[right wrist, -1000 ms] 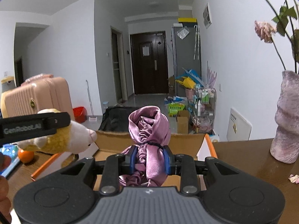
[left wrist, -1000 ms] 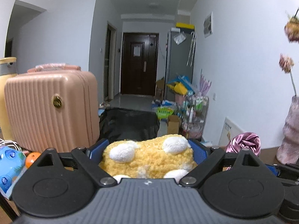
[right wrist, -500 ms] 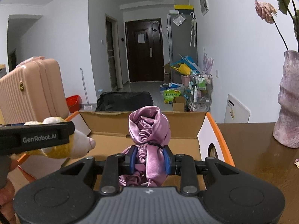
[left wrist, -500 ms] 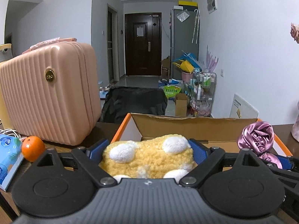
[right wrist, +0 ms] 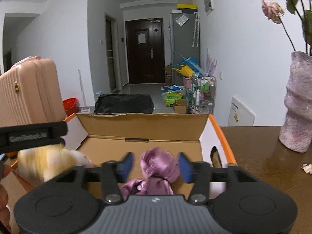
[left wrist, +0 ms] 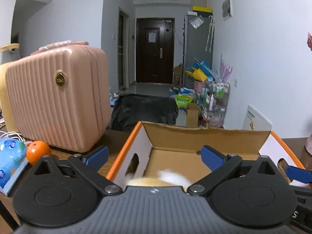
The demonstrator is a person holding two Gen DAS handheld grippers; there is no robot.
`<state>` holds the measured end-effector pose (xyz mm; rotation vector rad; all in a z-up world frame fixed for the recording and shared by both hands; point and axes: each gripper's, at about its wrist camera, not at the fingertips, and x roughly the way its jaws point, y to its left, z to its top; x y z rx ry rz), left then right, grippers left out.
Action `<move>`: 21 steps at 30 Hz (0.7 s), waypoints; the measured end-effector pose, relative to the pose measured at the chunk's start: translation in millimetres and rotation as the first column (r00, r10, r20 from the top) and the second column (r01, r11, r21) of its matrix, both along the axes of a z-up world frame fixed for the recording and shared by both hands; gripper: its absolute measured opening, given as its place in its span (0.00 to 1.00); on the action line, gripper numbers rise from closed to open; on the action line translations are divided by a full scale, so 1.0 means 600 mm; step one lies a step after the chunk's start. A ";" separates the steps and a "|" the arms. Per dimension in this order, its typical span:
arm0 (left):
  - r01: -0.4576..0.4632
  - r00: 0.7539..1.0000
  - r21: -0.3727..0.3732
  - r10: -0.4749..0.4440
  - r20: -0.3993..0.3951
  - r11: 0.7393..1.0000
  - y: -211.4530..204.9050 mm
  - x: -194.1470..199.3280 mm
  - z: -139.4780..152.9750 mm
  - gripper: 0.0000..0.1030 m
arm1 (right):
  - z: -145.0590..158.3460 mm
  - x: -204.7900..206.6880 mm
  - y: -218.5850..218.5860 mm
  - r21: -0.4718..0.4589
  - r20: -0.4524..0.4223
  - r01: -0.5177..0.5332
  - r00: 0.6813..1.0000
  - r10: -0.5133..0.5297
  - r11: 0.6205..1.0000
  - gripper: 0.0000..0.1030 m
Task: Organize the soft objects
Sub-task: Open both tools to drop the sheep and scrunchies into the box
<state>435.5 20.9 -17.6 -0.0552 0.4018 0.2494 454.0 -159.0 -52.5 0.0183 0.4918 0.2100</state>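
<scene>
Currently both hand-held grippers are releasing over the open cardboard box. The left gripper stands at full spread, its jaws having just been opening; nothing sits between its blue pads. The yellow plush toy shows blurred at 6 o'clock in the left wrist view, low inside the box against its left wall, clear of the pads. In the right wrist view the same toy appears as a smear at 9 o'clock.

The right gripper has likewise just been opening. The purple satin bundle lies between its pads, at 6 o'clock of that view, with a visible gap on each side, so it is judged released onto the box floor near the front edge.

Handling notes:
- Plush toy: judged light, compressible, high-friction pile. It should tolerate a firm pinch. Grip across the body's middle, not a white protrusion, which would stretch and let the body swing.
- Satin bundle: judged very light, limp and slippery. A dark tie cinches it at a narrow waist; close the pads there, where the cloth is bunched. Loose folds below the tie are likely to slide free.
- Neither item appears fragile.

A ribbed pink case, an orange and a mottled vase stand outside the box.
</scene>
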 end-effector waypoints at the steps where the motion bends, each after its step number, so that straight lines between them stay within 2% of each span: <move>1: 0.004 1.000 0.001 -0.004 0.001 1.000 0.000 0.000 0.001 1.00 | 0.001 0.000 -0.002 0.004 0.002 0.010 1.000 -0.010 1.000 0.81; 3: 0.008 1.000 -0.002 -0.008 -0.002 1.000 -0.001 0.000 0.001 1.00 | 0.003 0.000 -0.004 0.010 0.009 0.019 1.000 -0.019 1.000 0.89; 7: 0.004 1.000 -0.019 -0.004 0.008 1.000 0.002 -0.001 0.005 1.00 | 0.006 0.002 -0.008 0.016 0.010 0.034 0.999 -0.035 0.999 0.97; 21: 0.016 0.998 -0.103 -0.009 0.065 0.995 0.020 -0.043 0.042 1.00 | 0.050 -0.031 -0.036 0.064 0.056 0.038 0.998 -0.042 0.997 1.00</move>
